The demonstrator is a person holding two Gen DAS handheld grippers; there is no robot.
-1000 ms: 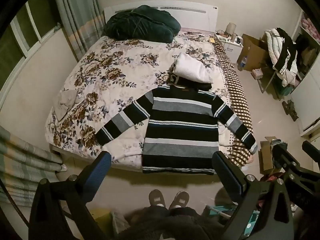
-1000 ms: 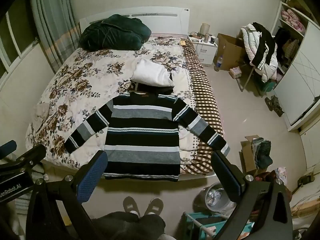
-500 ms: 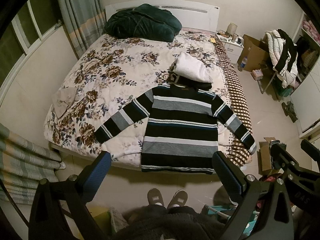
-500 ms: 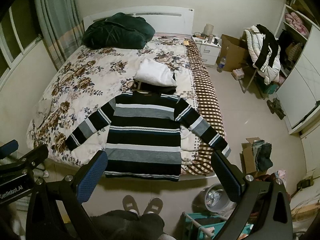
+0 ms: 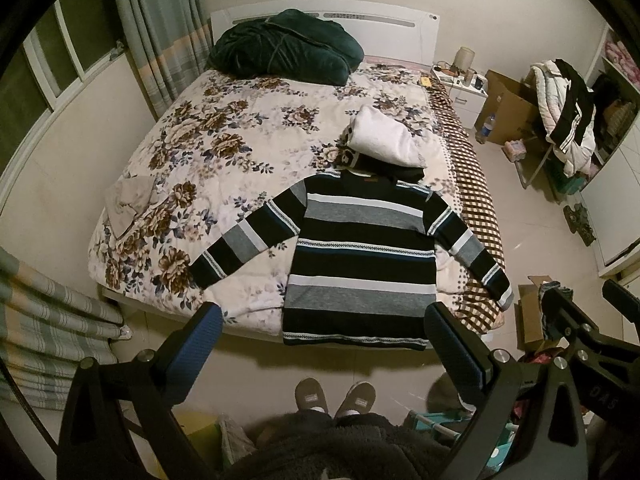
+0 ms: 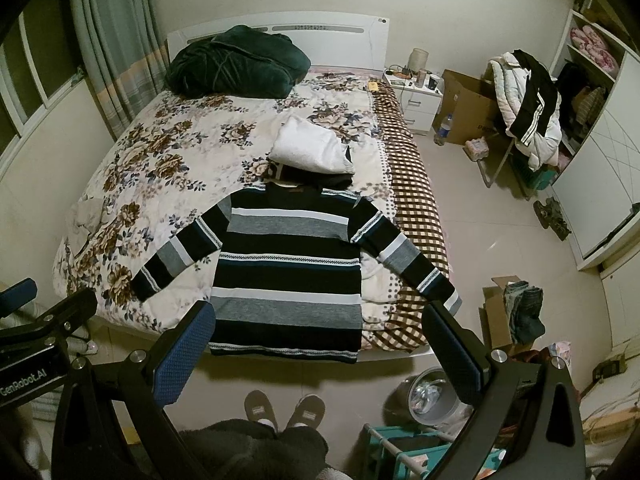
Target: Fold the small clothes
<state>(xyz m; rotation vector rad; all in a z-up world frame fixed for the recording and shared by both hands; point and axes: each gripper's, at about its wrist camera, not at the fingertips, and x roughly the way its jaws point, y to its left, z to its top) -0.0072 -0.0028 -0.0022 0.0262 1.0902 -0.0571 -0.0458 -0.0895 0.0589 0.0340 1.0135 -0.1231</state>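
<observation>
A black, grey and white striped sweater lies flat on the floral bed, sleeves spread, hem at the foot edge. It also shows in the right wrist view. Behind its collar lies a folded pile, white garment on top of a dark one. My left gripper is open and empty, held high above the floor before the bed's foot. My right gripper is open and empty, likewise held back from the hem. Each gripper shows at the edge of the other's view.
A dark green blanket heap lies at the headboard. A beige cloth lies at the bed's left edge. A checked blanket hangs on the right side. A nightstand, cardboard boxes, a clothes-laden chair and a bin stand right. My slippered feet are below.
Both grippers have drawn slightly back and up from the bed; the sweater sits a little higher in both views. Both stay open. Nothing on the bed has moved.
</observation>
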